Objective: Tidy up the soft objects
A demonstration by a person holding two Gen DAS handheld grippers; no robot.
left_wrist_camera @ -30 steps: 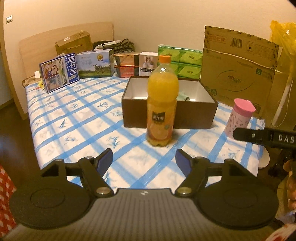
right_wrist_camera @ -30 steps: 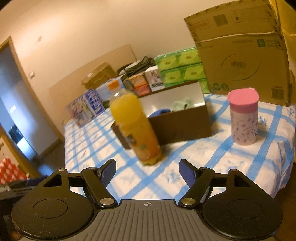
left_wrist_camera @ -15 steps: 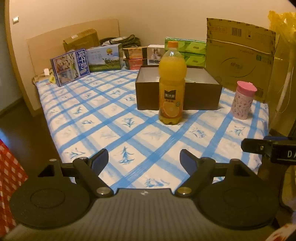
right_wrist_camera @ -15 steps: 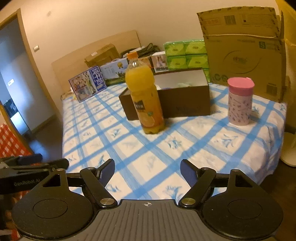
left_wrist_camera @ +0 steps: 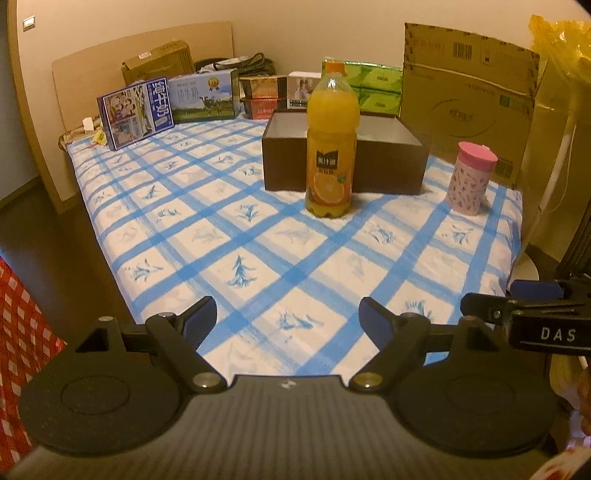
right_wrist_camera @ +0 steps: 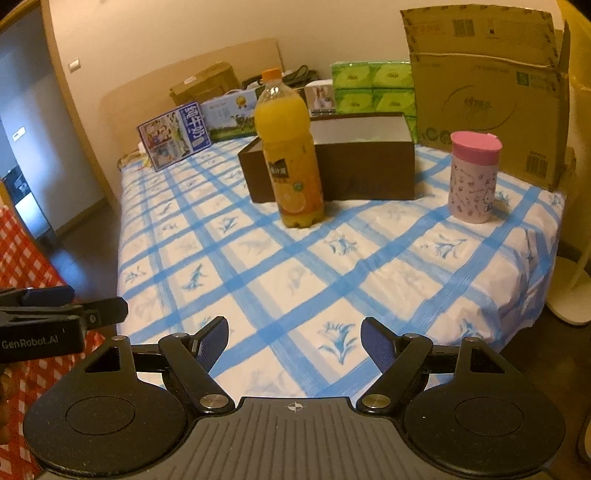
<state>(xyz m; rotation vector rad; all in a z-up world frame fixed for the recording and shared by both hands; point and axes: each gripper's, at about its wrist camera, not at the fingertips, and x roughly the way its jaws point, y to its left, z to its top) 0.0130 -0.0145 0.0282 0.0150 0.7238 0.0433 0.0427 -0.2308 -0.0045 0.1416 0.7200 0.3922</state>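
Showing both tools withdrawn from the bed (left_wrist_camera: 258, 236): left tool (left_wrist_camera: 287, 320) and right tool (right_wrist_camera: 294, 338) gape empty, the left's jaws just widened. Orange juice bottle (left_wrist_camera: 332, 147) at 12 o'clock before the brown box (left_wrist_camera: 388, 173), now farther off; sorting likely finished.

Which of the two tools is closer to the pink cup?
Right. The right tool is nearer the pink cup; the left tool sits farther over, across from the orange bottle.

Walls (left_wrist_camera: 295, 29): you are facing plain cream.
Floor (left_wrist_camera: 48, 236): you are seeing dark wood.
Headboard (left_wrist_camera: 110, 70): leaning pale behind bed.

Juice bottle (left_wrist_camera: 332, 147), pink cup (left_wrist_camera: 470, 179)
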